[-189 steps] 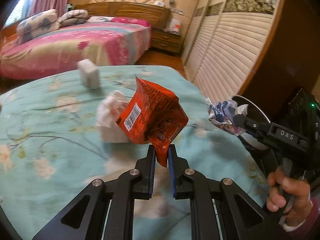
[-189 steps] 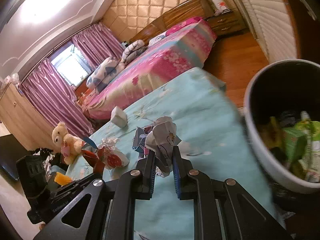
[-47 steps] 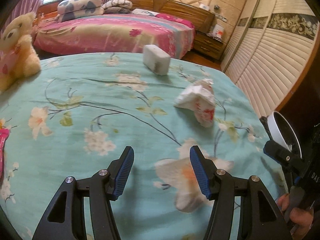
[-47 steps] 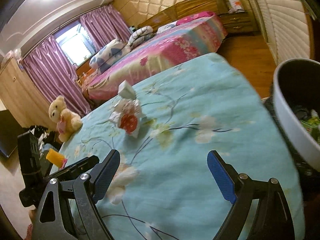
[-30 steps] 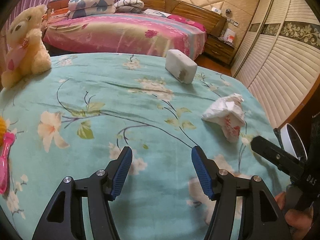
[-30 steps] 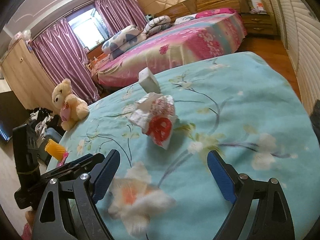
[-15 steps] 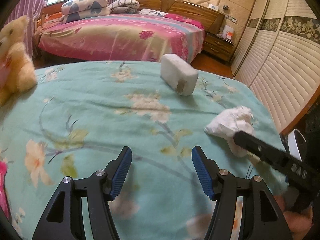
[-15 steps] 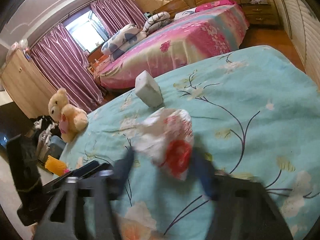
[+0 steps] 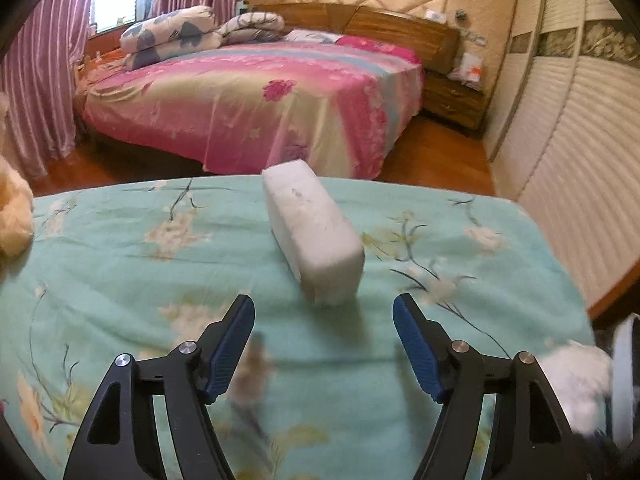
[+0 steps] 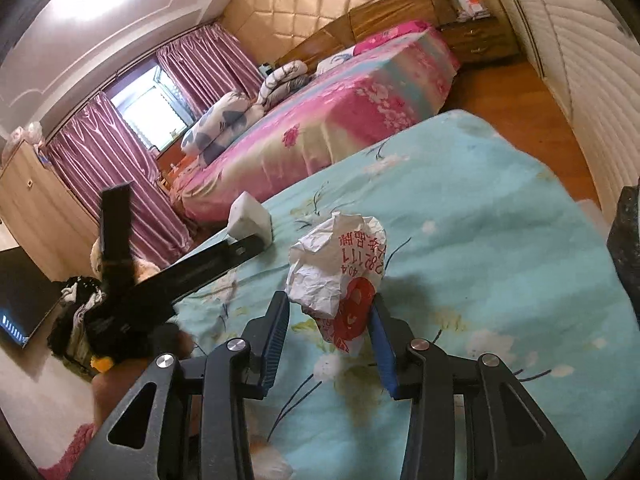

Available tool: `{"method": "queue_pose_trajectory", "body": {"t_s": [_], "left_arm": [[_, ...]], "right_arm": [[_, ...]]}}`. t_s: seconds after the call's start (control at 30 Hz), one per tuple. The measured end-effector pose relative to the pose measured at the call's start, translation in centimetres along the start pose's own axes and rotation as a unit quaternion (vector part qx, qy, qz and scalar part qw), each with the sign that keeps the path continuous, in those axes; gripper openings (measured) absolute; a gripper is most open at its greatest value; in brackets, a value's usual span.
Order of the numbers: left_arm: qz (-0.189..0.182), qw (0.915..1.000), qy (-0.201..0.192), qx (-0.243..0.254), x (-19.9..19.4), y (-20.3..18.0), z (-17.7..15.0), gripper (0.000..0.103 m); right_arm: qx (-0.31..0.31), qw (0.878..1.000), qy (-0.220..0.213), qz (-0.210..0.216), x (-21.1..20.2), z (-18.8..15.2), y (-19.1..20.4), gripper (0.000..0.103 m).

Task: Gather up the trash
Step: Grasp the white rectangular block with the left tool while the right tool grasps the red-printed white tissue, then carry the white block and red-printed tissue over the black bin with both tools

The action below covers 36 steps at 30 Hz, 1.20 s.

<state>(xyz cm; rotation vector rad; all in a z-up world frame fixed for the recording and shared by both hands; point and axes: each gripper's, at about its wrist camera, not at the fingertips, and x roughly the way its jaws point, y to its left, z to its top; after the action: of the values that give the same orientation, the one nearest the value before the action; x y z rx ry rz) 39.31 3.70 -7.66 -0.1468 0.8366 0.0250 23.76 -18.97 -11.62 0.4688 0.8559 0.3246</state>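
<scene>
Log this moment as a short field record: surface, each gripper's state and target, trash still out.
surface: teal floral bedspread
left gripper: open, empty, pointed at the white foam block, not touching it
right gripper: partly closed around the crumpled white-and-red wrapper; firm contact cannot be confirmed
wrapper position: between the right fingers, looks raised off the bedspread, judging by its shadow
foam block position: lying on the bedspread, beyond the wrapper in the right wrist view
trash still out: wrapper, foam block
other: plush toy at the left edge
</scene>
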Motion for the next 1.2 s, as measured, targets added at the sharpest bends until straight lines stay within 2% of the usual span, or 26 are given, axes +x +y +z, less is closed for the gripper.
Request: {"method": "queue_pose_trajectory", "body": {"t_s": [0.1, 0.13, 0.17, 0.2, 0.23, 0.37, 0.43, 0.63, 0.8, 0.93, 1.0, 1.1, 1.13, 1.17, 1.2], "left_arm": [[0.006, 0.9999, 0.006, -0.007, 1.3, -0.3, 0.7, 0.069], [0.008, 0.9999, 0.004, -0.008, 1.4, -0.4, 0.9, 0.064], [0.004, 0.9999, 0.005, -0.010, 1.6, -0.3, 1.0, 0.045], [-0.002, 0.9999, 0.011, -0.011, 1.9, -0.4, 1.0, 0.033], [-0.007, 0.9998, 0.016, -0.011, 2.0, -0.4, 1.0, 0.026], [-0.016, 0.9998, -0.014, -0.004, 0.1, 0.0, 0.3, 0.024], [-0.033, 0.9993, -0.018, 0.005, -1.6, -0.1, -1.0, 0.024], [-0.105, 0.9939, -0.002, 0.034, -6.9, -0.1, -6.1, 0.024], [-0.135, 0.9882, 0.004, 0.072, -10.6, -0.2, -9.6, 0.024], [-0.145, 0.9842, 0.029, 0.097, -11.2, -0.1, -11.1, 0.025], [-0.129, 0.9861, 0.032, 0.100, -11.0, 0.3, -11.0, 0.026], [-0.115, 0.9894, 0.029, 0.083, -10.6, 0.6, -10.5, 0.030], [-0.108, 0.9906, 0.024, 0.079, -10.6, 0.5, -10.4, 0.035], [-0.102, 0.9916, 0.020, 0.077, -10.6, 0.4, -10.3, 0.043], [-0.097, 0.9924, 0.015, 0.074, -10.6, 0.3, -10.1, 0.046]], "right_arm": [[-0.003, 1.000, 0.002, -0.003, 0.2, 0.1, 0.1, 0.040], [-0.002, 1.000, 0.001, -0.004, 0.2, 0.2, 0.0, 0.040], [-0.001, 1.000, 0.001, -0.003, 0.3, 0.2, 0.0, 0.040], [0.000, 1.000, 0.001, -0.004, 0.3, 0.2, 0.0, 0.040], [0.001, 1.000, 0.001, -0.005, 0.4, 0.2, -0.1, 0.040], [0.001, 1.000, -0.002, -0.003, 0.1, 0.2, -0.2, 0.040], [0.005, 1.000, -0.006, 0.001, -0.3, 0.1, -0.4, 0.040], [0.011, 1.000, 0.002, 0.007, -1.2, -0.5, -0.8, 0.040], [-0.010, 1.000, 0.019, 0.000, -2.6, -1.6, -0.7, 0.040], [-0.024, 0.999, 0.029, -0.017, -3.0, -2.0, -0.6, 0.044], [-0.022, 0.999, 0.029, -0.025, -3.0, -2.0, -0.6, 0.051], [-0.010, 0.999, 0.031, -0.028, -3.2, -2.0, -0.9, 0.076], [-0.007, 0.999, 0.028, -0.027, -3.3, -2.0, -0.9, 0.084], [-0.006, 0.999, 0.024, -0.028, -3.5, -2.0, -0.9, 0.085], [-0.005, 0.999, 0.020, -0.031, -3.5, -2.0, -0.8, 0.085]]}}
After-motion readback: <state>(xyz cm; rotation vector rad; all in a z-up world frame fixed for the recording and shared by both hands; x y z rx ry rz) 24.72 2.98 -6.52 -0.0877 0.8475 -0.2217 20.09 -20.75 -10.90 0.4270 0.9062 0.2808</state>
